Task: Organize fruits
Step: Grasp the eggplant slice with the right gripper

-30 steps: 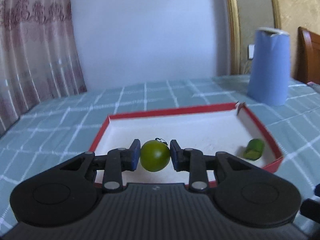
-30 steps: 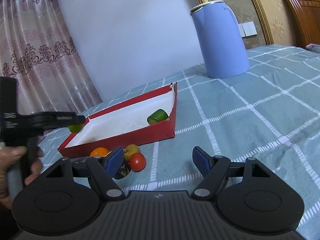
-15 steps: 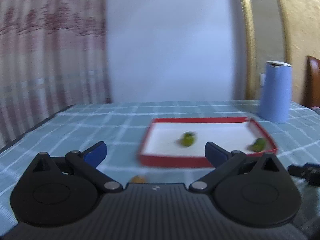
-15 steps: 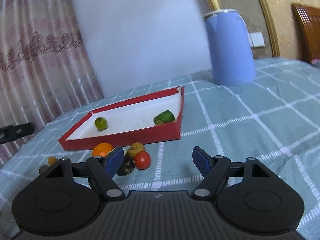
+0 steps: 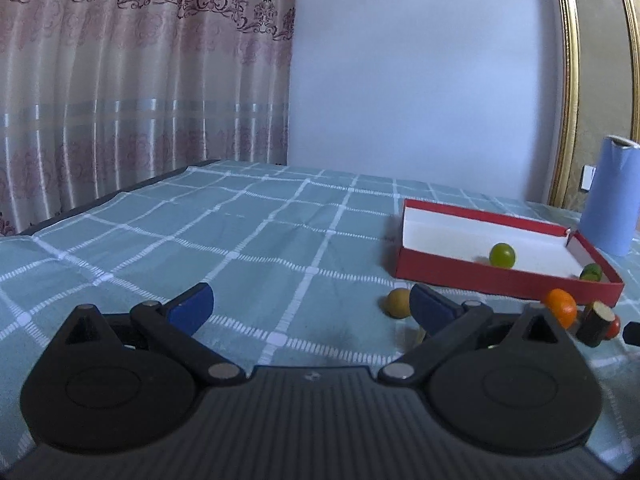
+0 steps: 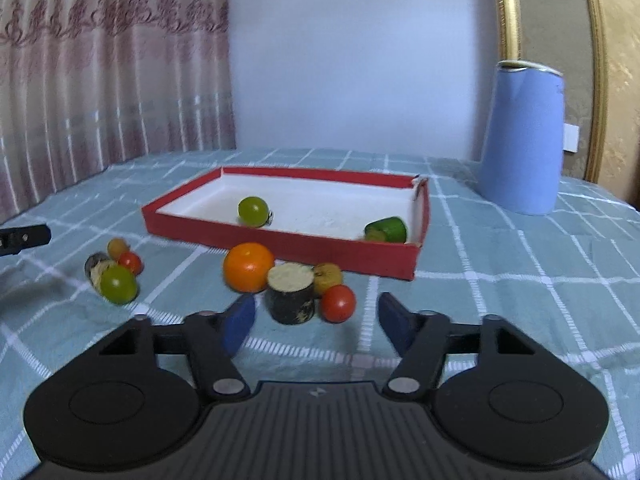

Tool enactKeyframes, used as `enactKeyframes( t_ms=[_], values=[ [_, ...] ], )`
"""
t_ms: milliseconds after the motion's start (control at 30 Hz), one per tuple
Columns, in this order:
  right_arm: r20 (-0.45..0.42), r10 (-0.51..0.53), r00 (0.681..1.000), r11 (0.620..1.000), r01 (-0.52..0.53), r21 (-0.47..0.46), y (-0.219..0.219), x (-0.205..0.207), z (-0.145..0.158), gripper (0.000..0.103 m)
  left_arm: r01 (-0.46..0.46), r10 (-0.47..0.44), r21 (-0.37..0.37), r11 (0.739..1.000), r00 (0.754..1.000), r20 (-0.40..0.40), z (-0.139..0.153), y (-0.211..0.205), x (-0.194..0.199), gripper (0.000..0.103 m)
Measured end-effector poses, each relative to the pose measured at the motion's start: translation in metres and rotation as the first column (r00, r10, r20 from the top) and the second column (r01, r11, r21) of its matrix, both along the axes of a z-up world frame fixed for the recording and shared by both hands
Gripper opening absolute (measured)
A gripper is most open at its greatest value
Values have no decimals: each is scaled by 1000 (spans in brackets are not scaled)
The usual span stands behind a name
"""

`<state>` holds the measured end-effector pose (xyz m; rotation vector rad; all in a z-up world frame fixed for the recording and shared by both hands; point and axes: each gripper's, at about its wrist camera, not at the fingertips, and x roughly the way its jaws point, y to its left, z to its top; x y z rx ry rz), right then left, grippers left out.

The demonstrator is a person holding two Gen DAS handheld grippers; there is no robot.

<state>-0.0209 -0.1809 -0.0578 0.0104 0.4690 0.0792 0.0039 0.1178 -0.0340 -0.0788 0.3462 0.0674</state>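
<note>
A red tray point(image 6: 280, 240) with a white floor holds a round green fruit point(image 6: 253, 211) and a green cut piece point(image 6: 387, 230); the tray also shows in the left wrist view point(image 5: 500, 278) with the green fruit point(image 5: 502, 255). In front of it lie an orange point(image 6: 248, 267), a dark cut cylinder point(image 6: 291, 299), a red tomato point(image 6: 338, 303) and a yellowish fruit point(image 6: 328, 275). Further left lie a green fruit point(image 6: 118, 284), a small red one point(image 6: 130, 262) and a brownish one point(image 6: 117, 246). My right gripper point(image 6: 316, 322) is open, just before the cylinder. My left gripper point(image 5: 310, 306) is open and empty, left of the tray.
A blue kettle point(image 6: 522, 140) stands behind the tray to the right on the checked teal cloth point(image 5: 240, 240). A pink curtain point(image 5: 140, 80) hangs at the left and a white wall at the back. A brownish fruit point(image 5: 397, 302) lies by my left gripper's right finger.
My left gripper opened, let the green fruit go into the tray and pulled back to the left. My right gripper moved closer to the loose fruits in front of the tray.
</note>
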Motion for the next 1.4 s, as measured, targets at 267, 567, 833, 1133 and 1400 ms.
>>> enactKeyframes(
  t_ms=[267, 567, 833, 1133, 1400],
  values=[
    [-28, 30, 999, 1000, -30, -6, 10, 10, -2, 53, 4, -4, 11, 1000, 1000, -23, -5, -6, 3, 103],
    [-50, 34, 998, 999, -35, -7, 13, 26, -2, 49, 6, -6, 21, 1000, 999, -43, -7, -9, 6, 103],
    [-54, 40, 998, 999, -41, -10, 14, 35, -2, 49, 9, -8, 15, 1000, 998, -64, -8, -7, 9, 103],
    [-64, 50, 997, 999, -51, -14, 18, 44, -2, 39, -8, 10, 30, 1000, 997, -71, -9, -8, 9, 103],
    [-66, 44, 997, 999, -46, -27, 21, 49, -3, 39, -12, 15, 34, 999, 997, -73, -8, -9, 10, 103]
  ],
)
